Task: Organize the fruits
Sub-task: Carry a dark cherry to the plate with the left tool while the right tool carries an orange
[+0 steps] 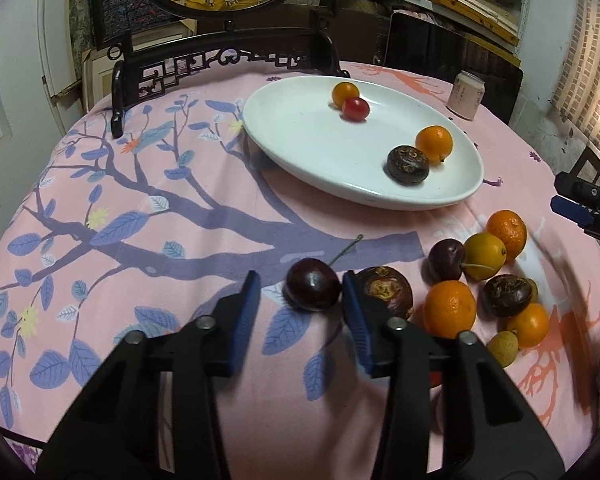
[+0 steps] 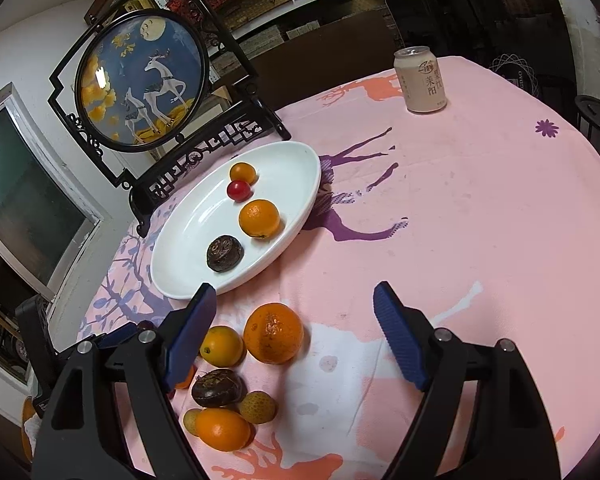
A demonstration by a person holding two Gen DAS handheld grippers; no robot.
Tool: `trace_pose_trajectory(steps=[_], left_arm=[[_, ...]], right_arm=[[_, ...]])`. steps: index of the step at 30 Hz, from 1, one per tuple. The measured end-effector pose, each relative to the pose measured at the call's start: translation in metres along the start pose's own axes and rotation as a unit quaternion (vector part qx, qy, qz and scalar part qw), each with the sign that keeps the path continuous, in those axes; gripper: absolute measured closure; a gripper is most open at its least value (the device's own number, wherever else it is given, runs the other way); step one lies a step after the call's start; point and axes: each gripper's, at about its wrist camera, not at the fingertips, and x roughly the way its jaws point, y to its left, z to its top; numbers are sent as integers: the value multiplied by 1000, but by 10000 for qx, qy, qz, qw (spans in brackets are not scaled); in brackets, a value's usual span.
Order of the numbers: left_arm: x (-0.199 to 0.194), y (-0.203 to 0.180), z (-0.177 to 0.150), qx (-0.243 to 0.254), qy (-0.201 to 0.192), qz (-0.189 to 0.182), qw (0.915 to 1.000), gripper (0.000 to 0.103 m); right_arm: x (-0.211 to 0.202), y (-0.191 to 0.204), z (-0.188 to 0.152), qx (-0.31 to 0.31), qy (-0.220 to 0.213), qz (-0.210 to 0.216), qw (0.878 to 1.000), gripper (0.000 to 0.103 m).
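A white oval plate (image 1: 300,148) (image 2: 180,264) holds a small orange fruit (image 1: 345,93), a red cherry tomato (image 1: 355,109), an orange (image 1: 434,143) and a dark water chestnut (image 1: 407,165). On the cloth, a dark cherry (image 1: 312,284) lies between the open fingers of my left gripper (image 1: 300,280), close to the right pad, not gripped. A pile of loose fruit lies to its right: a water chestnut (image 1: 388,290), oranges (image 1: 449,309), a cherry (image 1: 446,260). My right gripper (image 2: 296,300) is open and empty above an orange (image 2: 273,338).
A drink can (image 2: 419,79) stands at the far side of the pink tablecloth (image 2: 460,208). A framed round deer picture on a black stand (image 2: 140,80) is behind the plate. Shelves and a dark chair stand beyond the table.
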Motion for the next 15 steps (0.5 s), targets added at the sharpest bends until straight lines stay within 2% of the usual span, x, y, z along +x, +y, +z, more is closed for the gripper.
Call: trace_pose_trajectory(steps=[8, 10, 15], left_arm=[[4, -10, 1, 290, 7, -46, 9996, 73], [6, -10, 1, 298, 60, -85, 9995, 73], [5, 9, 4, -28, 96, -142, 9998, 73]], right_arm=[[2, 2, -1, -57, 32, -29, 10000, 22], [2, 2, -1, -72, 51, -17, 10000, 22], [2, 4, -1, -89, 82, 17, 9999, 22]])
